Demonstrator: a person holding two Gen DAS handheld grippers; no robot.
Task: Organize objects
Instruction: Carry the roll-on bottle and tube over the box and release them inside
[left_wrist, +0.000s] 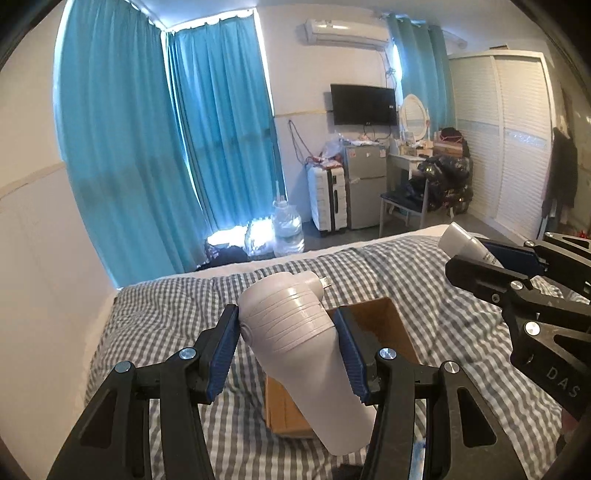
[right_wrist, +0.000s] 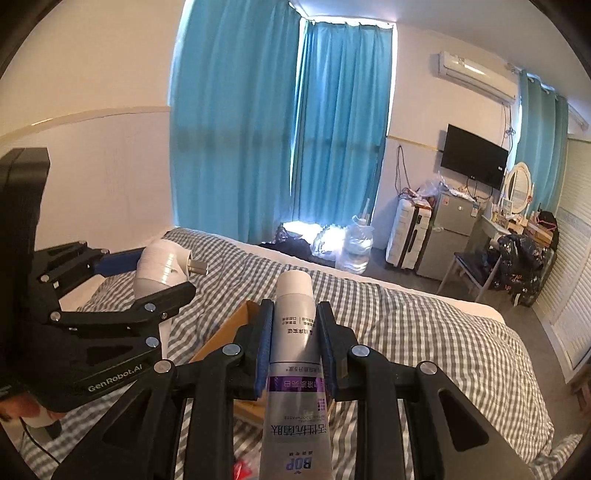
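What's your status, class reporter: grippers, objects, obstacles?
Left gripper shut on white massager. Right gripper shut on toothpaste tube. Cardboard box open below; nothing blocking.

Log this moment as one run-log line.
left gripper: shut on white massage gun | right gripper: shut on toothpaste tube | both above cardboard box on checkered bed

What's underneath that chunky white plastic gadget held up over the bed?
Below the white plastic gadget, clamped in the left gripper, sits an open brown cardboard box on the grey checked bedspread. The gadget covers most of the box, so its contents cannot be seen.
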